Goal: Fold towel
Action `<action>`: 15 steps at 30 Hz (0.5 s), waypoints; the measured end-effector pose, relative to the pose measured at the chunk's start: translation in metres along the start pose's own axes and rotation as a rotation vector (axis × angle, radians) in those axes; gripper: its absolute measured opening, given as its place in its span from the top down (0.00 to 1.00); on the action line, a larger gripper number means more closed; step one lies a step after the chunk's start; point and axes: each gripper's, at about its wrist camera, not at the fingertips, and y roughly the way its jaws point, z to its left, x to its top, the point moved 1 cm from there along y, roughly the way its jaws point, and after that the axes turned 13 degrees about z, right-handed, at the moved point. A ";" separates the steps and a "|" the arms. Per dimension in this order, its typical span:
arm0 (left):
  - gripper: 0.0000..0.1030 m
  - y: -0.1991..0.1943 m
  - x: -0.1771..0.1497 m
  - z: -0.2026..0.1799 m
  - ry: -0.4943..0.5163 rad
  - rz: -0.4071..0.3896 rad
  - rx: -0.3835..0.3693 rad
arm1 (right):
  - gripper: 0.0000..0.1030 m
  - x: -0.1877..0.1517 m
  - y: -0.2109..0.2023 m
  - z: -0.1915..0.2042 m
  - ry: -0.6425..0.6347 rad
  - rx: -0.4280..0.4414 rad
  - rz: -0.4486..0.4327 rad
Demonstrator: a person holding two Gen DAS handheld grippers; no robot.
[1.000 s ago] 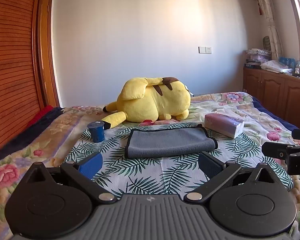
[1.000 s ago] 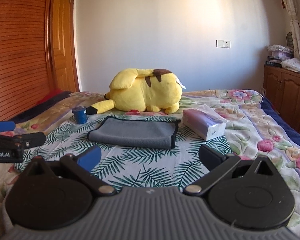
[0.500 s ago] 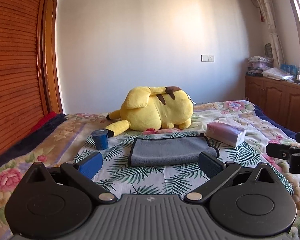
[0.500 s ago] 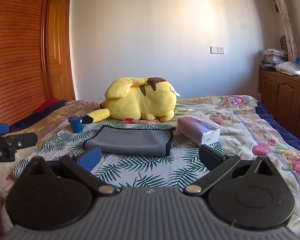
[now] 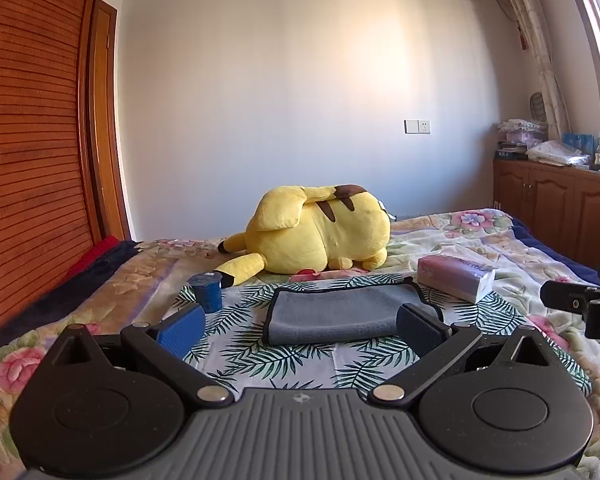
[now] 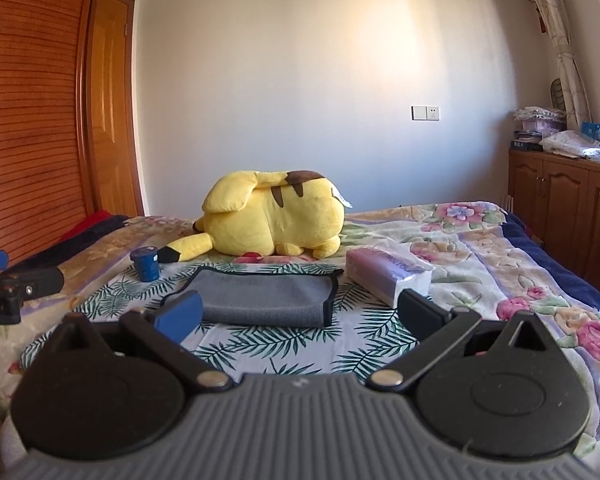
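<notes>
A grey towel with a dark hem (image 5: 340,312) lies folded into a flat rectangle on the leaf-print cloth on the bed; it also shows in the right wrist view (image 6: 268,296). My left gripper (image 5: 300,330) is open and empty, held short of the towel's near edge. My right gripper (image 6: 298,314) is open and empty, also short of the towel. Each gripper shows at the edge of the other's view: the right one (image 5: 580,304), the left one (image 6: 16,284).
A yellow plush toy (image 5: 320,236) lies behind the towel. A small blue cup (image 5: 207,291) stands to its left and a tissue pack (image 5: 454,278) to its right. The flowered bedspread (image 6: 500,240) runs right toward wooden cabinets (image 6: 564,200). A slatted wooden wardrobe (image 5: 28,160) stands at left.
Both grippers have tilted upward and drawn back a little, so the bed and towel sit lower in both views. The towel has not moved. Both stay open.
</notes>
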 end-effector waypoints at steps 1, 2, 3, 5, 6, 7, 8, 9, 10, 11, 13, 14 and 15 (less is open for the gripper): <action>0.00 0.000 0.000 -0.001 0.005 -0.002 0.003 | 0.00 0.000 0.000 0.000 0.000 -0.001 -0.002; 0.00 -0.001 -0.001 -0.001 0.008 -0.004 0.005 | 0.00 0.000 0.000 0.000 0.000 -0.001 -0.004; 0.00 -0.001 -0.001 -0.001 0.012 -0.005 0.006 | 0.00 0.000 0.000 -0.001 0.001 -0.003 -0.005; 0.00 -0.002 -0.002 -0.002 0.019 -0.007 0.009 | 0.00 0.000 0.000 -0.001 0.002 -0.004 -0.006; 0.00 -0.002 -0.002 -0.002 0.020 -0.007 0.010 | 0.00 0.000 0.000 -0.001 0.002 -0.004 -0.005; 0.00 -0.001 -0.002 -0.002 0.021 -0.005 0.010 | 0.00 0.000 0.000 -0.001 0.003 -0.003 -0.005; 0.00 -0.001 -0.002 -0.002 0.019 -0.004 0.010 | 0.00 0.001 0.000 -0.001 0.003 -0.003 -0.004; 0.00 -0.001 -0.002 -0.002 0.017 -0.003 0.009 | 0.00 0.001 0.000 -0.001 0.003 -0.004 -0.005; 0.00 -0.001 -0.002 -0.002 0.015 -0.001 0.009 | 0.00 0.001 0.000 -0.001 0.003 -0.003 -0.005; 0.00 0.000 -0.002 -0.002 0.013 0.000 0.008 | 0.00 0.001 0.000 -0.001 0.003 -0.003 -0.004; 0.00 0.000 -0.002 -0.001 0.013 0.002 0.008 | 0.00 0.001 0.000 -0.001 0.003 -0.003 -0.004; 0.00 0.000 -0.002 -0.001 0.014 0.002 0.009 | 0.00 0.001 0.000 -0.001 0.003 -0.003 -0.005; 0.00 -0.001 -0.002 -0.001 0.015 0.002 0.010 | 0.00 0.001 0.000 -0.001 0.004 -0.003 -0.004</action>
